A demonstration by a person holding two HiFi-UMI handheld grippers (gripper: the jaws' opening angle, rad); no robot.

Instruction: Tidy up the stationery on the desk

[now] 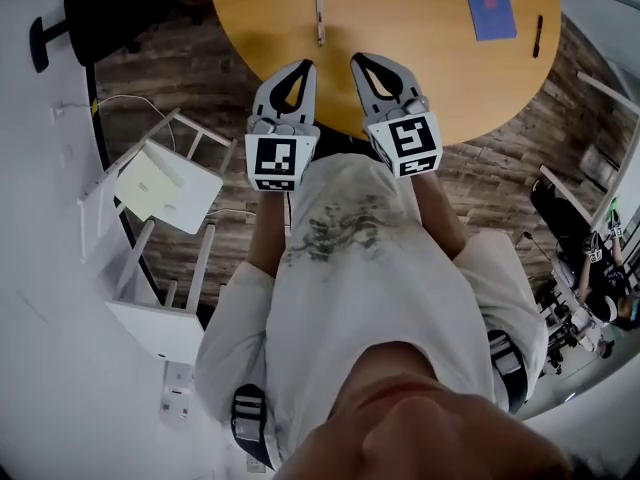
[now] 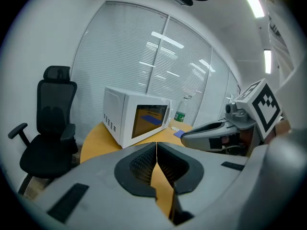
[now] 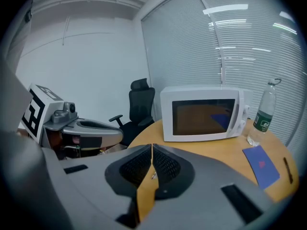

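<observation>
Pen point(image 1: 319, 18): light, stiff, slim, probably prone to rolling; best pinched mid-barrel. Lies on bench point(image 1: 420, 38) just ahead of left tool point(image 1: 303, 66) and right tool point(image 1: 362, 61), both pressed together, empty. Seen whole only in head view; microwave point(image 3: 201, 114) and bottle point(image 3: 264, 110) only in gripper views.

How many of each thing

There is one round wooden table point(image 1: 420, 28). On it stand one white microwave point(image 3: 201, 114) and one clear water bottle point(image 3: 265, 111). One blue notebook point(image 1: 487, 3) lies there too. There are two pens: one light pen point(image 1: 320, 18) and one dark pen point(image 1: 538, 36). One black office chair point(image 2: 50, 128) stands by the table. One person holds two grippers, the left gripper point(image 1: 306, 66) and the right gripper point(image 1: 358, 61). Each gripper has one cube with square marks, so two cubes.
</observation>
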